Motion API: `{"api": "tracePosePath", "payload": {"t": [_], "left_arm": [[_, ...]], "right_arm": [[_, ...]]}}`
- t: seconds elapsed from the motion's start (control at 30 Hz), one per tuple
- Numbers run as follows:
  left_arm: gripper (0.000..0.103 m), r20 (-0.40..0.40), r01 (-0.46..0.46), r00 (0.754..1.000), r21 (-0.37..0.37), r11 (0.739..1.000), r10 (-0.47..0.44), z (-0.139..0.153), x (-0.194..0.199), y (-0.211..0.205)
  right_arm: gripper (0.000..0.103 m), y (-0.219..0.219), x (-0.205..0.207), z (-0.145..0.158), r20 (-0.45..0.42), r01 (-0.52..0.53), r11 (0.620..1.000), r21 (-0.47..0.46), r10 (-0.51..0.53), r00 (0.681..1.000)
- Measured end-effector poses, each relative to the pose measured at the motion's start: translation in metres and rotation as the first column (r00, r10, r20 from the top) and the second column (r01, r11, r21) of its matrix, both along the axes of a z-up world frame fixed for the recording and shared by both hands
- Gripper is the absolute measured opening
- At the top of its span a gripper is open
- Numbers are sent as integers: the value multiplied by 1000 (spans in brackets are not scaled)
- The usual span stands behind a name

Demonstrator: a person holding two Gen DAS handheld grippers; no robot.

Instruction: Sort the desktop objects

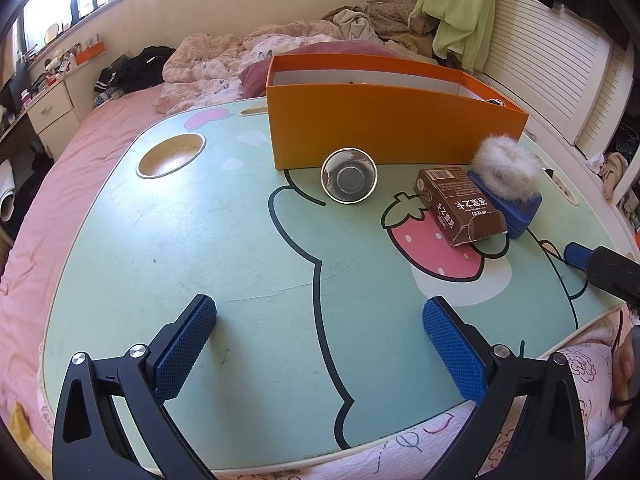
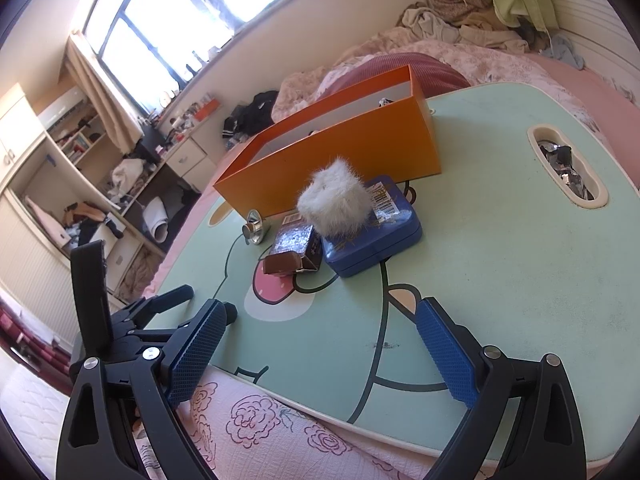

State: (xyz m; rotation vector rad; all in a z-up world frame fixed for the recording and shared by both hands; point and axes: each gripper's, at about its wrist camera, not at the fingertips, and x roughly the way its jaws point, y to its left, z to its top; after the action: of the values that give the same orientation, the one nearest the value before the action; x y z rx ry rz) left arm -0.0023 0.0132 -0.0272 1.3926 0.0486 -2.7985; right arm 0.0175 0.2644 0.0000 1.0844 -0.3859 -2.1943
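An orange box (image 1: 376, 124) (image 2: 344, 156) stands open at the far side of the green lap table (image 1: 200, 240) (image 2: 500, 240). In front of it lie a small metal bowl (image 1: 349, 176) (image 2: 254, 227), a brown carton (image 1: 456, 204) (image 2: 296, 246) with its flap open, and a blue tin (image 1: 516, 208) (image 2: 376, 236) with a white fluffy ball (image 1: 506, 168) (image 2: 334, 204) on top. My left gripper (image 1: 320, 316) is open above the near table edge, well short of the bowl. My right gripper (image 2: 320, 320) is open, nothing between its fingers, short of the carton.
The table rests on a pink bed with rumpled bedding and clothes (image 1: 280, 52) behind. A round cup hole (image 1: 170, 156) sits at the table's far left, a slot with foil scraps (image 2: 568, 168) at its right. Desk and shelves (image 2: 80, 160) stand at left. Floral sleeve (image 2: 260, 420) below.
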Motion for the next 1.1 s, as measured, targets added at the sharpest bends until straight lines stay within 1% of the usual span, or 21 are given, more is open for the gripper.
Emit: {"api": "tracePosePath", "payload": {"t": [0.6, 0.73, 0.8, 0.83, 0.9, 0.93, 1.03, 1.1], "left_arm": [[103, -1, 0, 1000, 1, 1000, 0, -1, -1, 0], [103, -1, 0, 1000, 0, 1000, 0, 0, 1, 0], [103, -1, 0, 1000, 1, 1000, 0, -1, 0, 0], [103, -1, 0, 1000, 0, 1000, 0, 0, 1, 0], [103, -1, 0, 1000, 0, 1000, 0, 0, 1, 0], [103, -1, 0, 1000, 0, 1000, 0, 0, 1, 0], [103, -1, 0, 1000, 1, 1000, 0, 0, 1, 0], [103, -1, 0, 1000, 1, 1000, 0, 0, 2, 0]], "right_arm": [[96, 1, 1, 0, -3, 3, 1000, 5, -3, 1000], [90, 5, 2, 2, -5, 24, 1000, 0, -24, 1000], [89, 9, 2, 8, -21, 55, 998, -10, -56, 998], [89, 9, 0, 14, -47, 79, 997, -7, -79, 996], [89, 6, -5, 30, -122, 126, 992, 25, -122, 985], [89, -1, -11, 39, -159, 146, 987, 66, -134, 978], [89, -28, -30, 50, -186, 160, 970, 180, -126, 974], [89, -46, -39, 50, -200, 145, 970, 197, -105, 974]]}}
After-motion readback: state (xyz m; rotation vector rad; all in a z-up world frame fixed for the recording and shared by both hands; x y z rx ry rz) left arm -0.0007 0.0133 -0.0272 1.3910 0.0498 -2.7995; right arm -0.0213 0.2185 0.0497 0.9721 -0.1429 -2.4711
